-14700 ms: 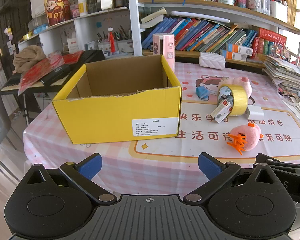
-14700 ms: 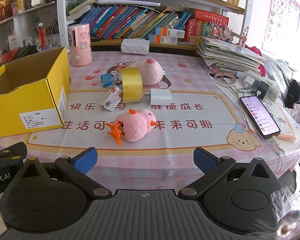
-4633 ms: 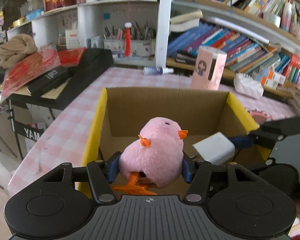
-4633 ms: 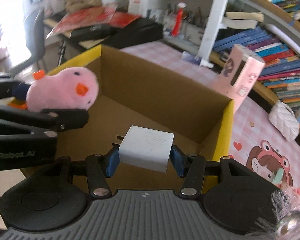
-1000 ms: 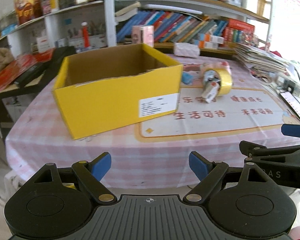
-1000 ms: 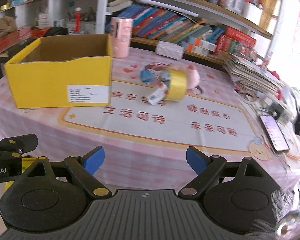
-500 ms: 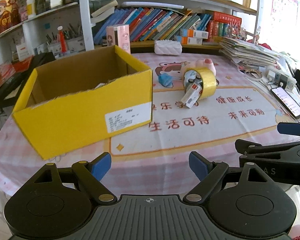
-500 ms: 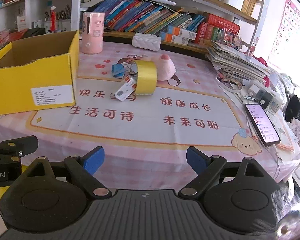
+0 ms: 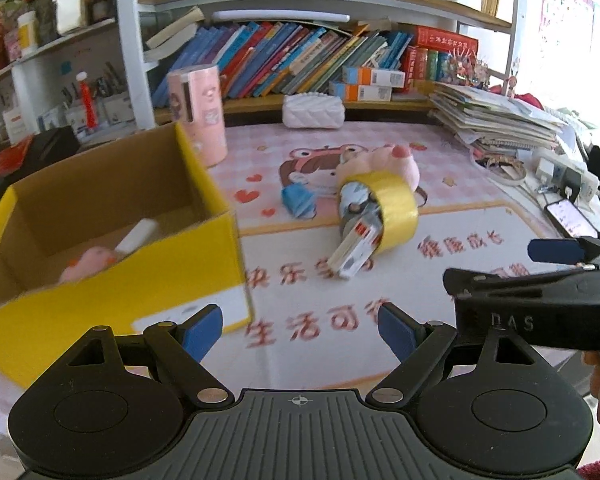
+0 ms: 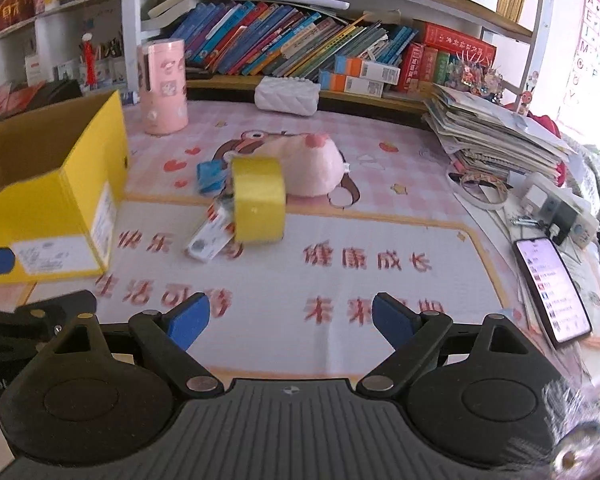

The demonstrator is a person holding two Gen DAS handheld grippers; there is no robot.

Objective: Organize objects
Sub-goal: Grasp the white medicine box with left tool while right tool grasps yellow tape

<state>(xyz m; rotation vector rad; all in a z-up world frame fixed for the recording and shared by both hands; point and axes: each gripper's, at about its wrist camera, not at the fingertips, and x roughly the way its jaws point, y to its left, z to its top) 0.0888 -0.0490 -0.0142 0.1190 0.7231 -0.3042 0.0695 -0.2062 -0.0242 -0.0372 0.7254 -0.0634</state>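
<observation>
An open yellow cardboard box [image 9: 112, 280] [image 10: 60, 208] stands on the left of the table. Inside it lie a pink plush chick [image 9: 86, 262] and a white block [image 9: 136, 236]. Mid-table sits a yellow tape roll [image 9: 388, 208] [image 10: 258, 204] with a small white-and-red carton [image 9: 352, 252] [image 10: 210, 236] leaning on it. A blue packet [image 9: 298, 200] [image 10: 210, 176] and a pink plush [image 9: 388, 162] [image 10: 308, 168] lie behind the roll. My left gripper [image 9: 300, 330] is open and empty near the box's front corner. My right gripper [image 10: 286, 322] is open and empty before the roll.
A pink canister [image 9: 198, 112] and a white quilted pouch [image 9: 314, 110] stand at the back under the bookshelves. A paper stack [image 10: 496, 136], chargers [image 10: 556, 204] and a lit phone [image 10: 552, 284] crowd the right edge. The printed mat [image 10: 340, 264] covers the table's middle.
Both grippers have moved in over the table toward the tape roll, which now looms larger. The box has slid left in both views. Both stay open and empty.
</observation>
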